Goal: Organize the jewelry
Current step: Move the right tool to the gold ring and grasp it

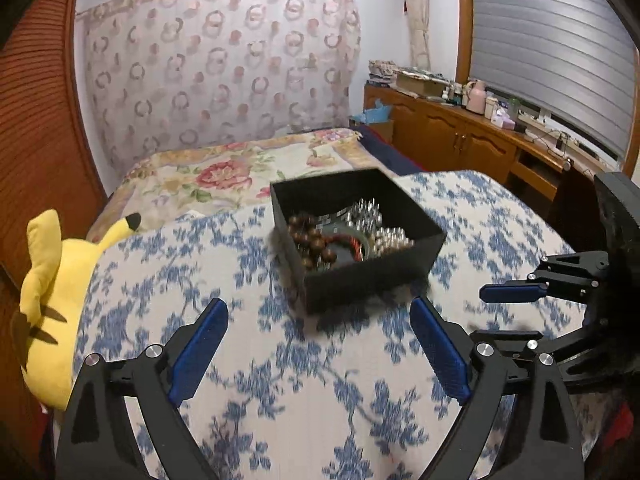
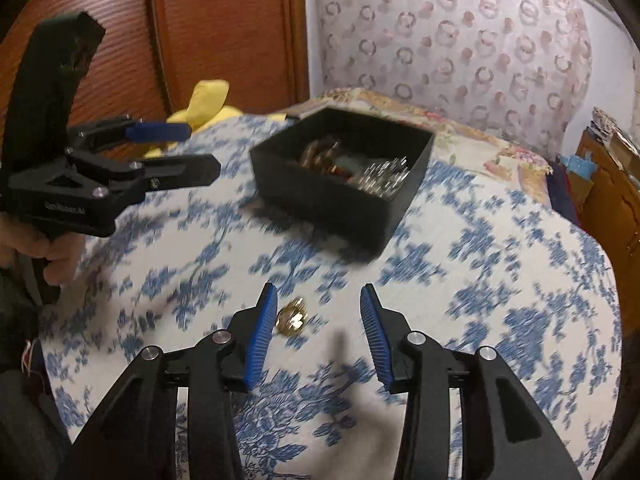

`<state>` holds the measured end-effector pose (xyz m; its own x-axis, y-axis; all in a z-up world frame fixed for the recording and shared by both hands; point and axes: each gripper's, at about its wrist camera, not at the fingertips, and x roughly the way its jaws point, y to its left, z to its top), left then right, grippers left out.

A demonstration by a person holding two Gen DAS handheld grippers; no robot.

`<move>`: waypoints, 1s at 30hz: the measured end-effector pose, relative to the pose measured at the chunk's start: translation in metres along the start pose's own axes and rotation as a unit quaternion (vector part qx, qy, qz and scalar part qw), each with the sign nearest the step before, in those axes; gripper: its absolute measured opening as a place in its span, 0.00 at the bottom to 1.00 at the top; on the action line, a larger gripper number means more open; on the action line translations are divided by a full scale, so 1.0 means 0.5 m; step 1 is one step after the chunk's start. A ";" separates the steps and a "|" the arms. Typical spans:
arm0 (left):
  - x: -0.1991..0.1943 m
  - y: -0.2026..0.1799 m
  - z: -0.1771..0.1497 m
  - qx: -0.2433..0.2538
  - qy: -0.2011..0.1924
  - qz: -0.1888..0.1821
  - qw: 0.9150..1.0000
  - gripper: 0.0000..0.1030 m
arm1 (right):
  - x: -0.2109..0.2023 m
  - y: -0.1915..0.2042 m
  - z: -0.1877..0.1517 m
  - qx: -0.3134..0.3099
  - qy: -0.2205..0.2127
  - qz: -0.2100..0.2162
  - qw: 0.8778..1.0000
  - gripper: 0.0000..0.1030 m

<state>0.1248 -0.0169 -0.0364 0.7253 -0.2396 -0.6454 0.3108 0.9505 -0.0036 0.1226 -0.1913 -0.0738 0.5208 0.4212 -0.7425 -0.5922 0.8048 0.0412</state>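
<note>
- The box (image 2: 340, 184) sits on the blue-flowered cloth (image 2: 500, 300), already holding brown beads (image 1: 314, 242) and silvery pieces (image 1: 374, 224).
- One loose gold piece (image 2: 292, 320) lies on the cloth, well short of the box; it is blurred, so whether it is a ring or an earring cannot be told.
- The right gripper (image 2: 318, 322) hangs low over the cloth with its jaws spread and empty; the gold piece lies just inside the left pad (image 2: 262, 336), off centre in the gap.
- The left gripper (image 1: 320, 350) is also released and holds nothing, aimed at the near side of the box.
- The step in hand looks like picking up the gold piece for the box.
- To do it well, I would shift the right gripper slightly toward its left so the piece sits mid-gap, then lower the tips to the cloth before closing.
- The piece is small and flat, so a high or skewed close may flick it away or pinch cloth instead.
- The left gripper could steady the box while the piece goes in.
</note>
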 end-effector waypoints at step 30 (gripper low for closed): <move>0.038 -0.032 -0.069 0.008 0.050 -0.020 0.999 0.86 | -0.032 -0.009 0.010 -0.007 -0.020 0.001 1.000 0.21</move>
<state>0.1123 -0.0300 -0.0747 0.6476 -0.2562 -0.7176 0.3487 0.9370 -0.0198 0.1200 -0.1994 -0.0586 0.5432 0.4398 -0.7152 -0.6019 0.7979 0.0334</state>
